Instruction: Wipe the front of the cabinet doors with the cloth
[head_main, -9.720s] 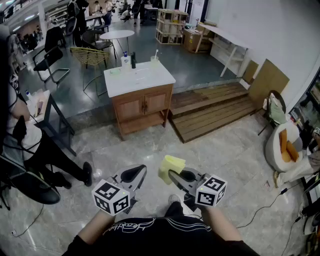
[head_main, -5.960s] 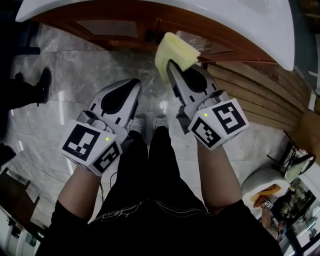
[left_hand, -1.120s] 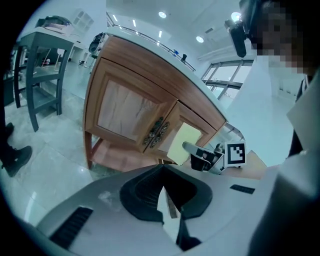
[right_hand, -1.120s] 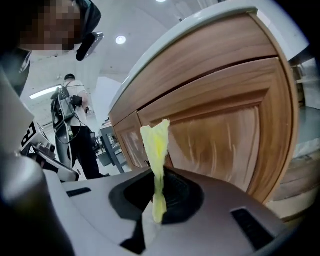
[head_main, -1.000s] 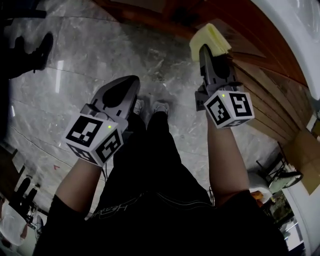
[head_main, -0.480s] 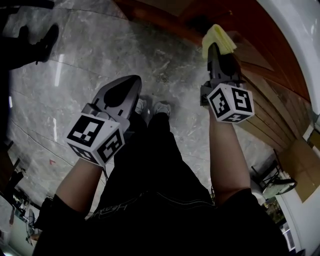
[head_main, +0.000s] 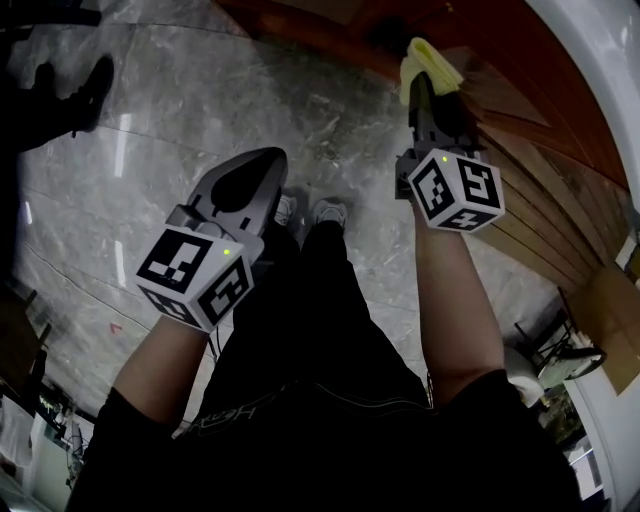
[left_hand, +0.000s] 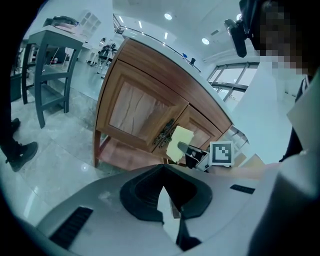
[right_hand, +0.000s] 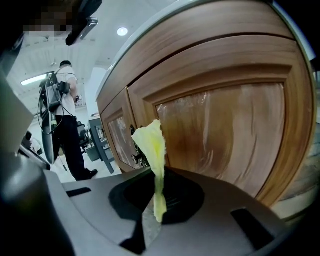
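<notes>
Your right tool (head_main: 428, 98) is clenched on the yellow cloth (head_main: 424, 60). In the right gripper view the cloth (right_hand: 153, 150) stands edge-on, pinched at its lower end between the jaws, with its free end rising above the tips. It sits just in front of the cabinet's right door (right_hand: 225, 130). From your left gripper view the cloth (left_hand: 179, 143) shows flat, over the seam between the two doors and beside the dark metal handles (left_hand: 163, 136). No view settles whether the cloth touches the wood or hangs just off it.

Your left tool (head_main: 247, 180) is held lower and well apart from the cabinet (left_hand: 135, 107), above the marble floor (head_main: 150, 140). Its jaws meet at the tips with nothing between them.

In the head view the cabinet is cut off at the top edge, so the door fronts barely show there.
</notes>
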